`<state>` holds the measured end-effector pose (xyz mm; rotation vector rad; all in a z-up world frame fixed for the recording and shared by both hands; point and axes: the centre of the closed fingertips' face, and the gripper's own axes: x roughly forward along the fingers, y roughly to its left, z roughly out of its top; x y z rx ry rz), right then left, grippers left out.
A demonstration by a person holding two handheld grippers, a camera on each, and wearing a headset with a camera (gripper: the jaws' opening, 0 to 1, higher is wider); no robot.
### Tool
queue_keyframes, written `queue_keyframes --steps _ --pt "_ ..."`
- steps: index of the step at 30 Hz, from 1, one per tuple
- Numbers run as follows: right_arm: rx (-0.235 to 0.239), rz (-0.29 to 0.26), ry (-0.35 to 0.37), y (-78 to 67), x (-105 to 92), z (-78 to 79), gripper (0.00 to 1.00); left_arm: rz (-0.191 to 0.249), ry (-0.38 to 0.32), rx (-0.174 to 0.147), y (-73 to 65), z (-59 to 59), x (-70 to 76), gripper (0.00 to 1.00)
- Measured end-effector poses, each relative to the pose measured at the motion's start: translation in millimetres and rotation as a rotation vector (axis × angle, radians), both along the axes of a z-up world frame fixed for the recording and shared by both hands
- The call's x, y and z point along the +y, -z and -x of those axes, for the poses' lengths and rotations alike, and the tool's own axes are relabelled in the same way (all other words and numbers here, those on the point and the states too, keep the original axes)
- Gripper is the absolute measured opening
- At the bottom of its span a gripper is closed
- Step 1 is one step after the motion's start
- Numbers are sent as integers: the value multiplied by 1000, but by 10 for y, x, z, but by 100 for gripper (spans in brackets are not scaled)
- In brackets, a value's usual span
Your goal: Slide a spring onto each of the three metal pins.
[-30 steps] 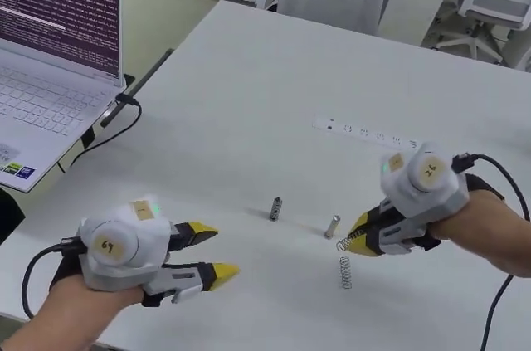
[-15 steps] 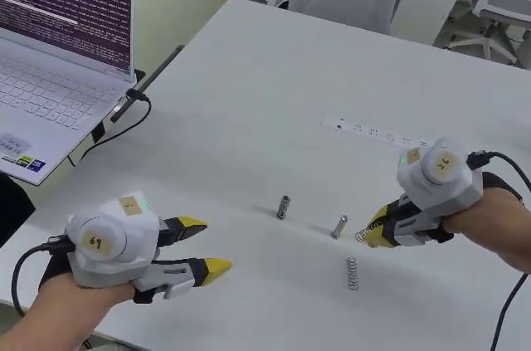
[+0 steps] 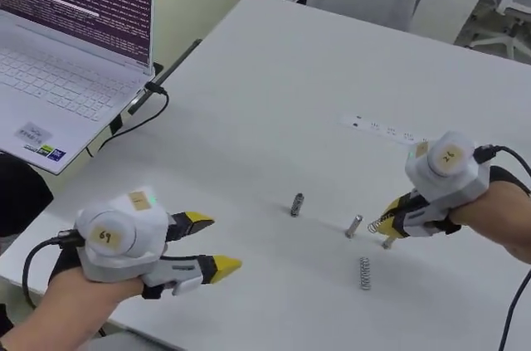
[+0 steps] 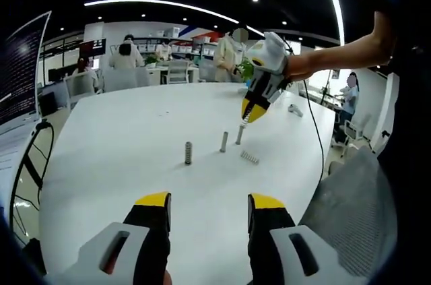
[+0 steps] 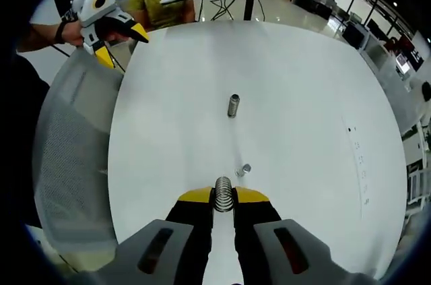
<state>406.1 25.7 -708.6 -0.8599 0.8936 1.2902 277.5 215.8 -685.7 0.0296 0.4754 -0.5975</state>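
White surface (image 3: pixel 274 102) seen from above, w/ a gripper held in each hand. Right gripper (image 3: pixel 388 220), at the right, is closed on a small spring (image 3: pixel 376 225). In the right gripper view the spring (image 5: pixel 223 191) is pinched between the yellow jaw tips, w/ its coil end sticking out fwd. Left gripper (image 3: pixel 217 243) is held low at the near left, jaws spread wide apart w/ nothing between them; the same is seen in the left gripper view. Three short metal pins stand upright in a loose row mid-surface. Leftmost pin (image 3: pixel 297 205) is already wrapped by a spring. Middle pin (image 3: pixel 354 226) is bare and just beside the held spring. Third pin (image 3: pixel 387 242) is bare too, just under the right gripper. A loose spring (image 3: pixel 364 273) lies flat nearer the person, apart from the pins. An open laptop (image 3: pixel 75 60) is set at far left, and a white power strip (image 3: pixel 386 129) lies beyond the right gripper.
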Motion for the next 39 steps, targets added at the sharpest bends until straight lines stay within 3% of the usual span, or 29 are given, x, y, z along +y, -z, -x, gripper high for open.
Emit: queue_keyframes --steps 17,39 --pt "-9 37 -18 116 89 -240 8 13 -22 29 54 12 3 47" --pt "-7 102 -97 297 150 -330 8 22 -50 41 70 24 41 47"
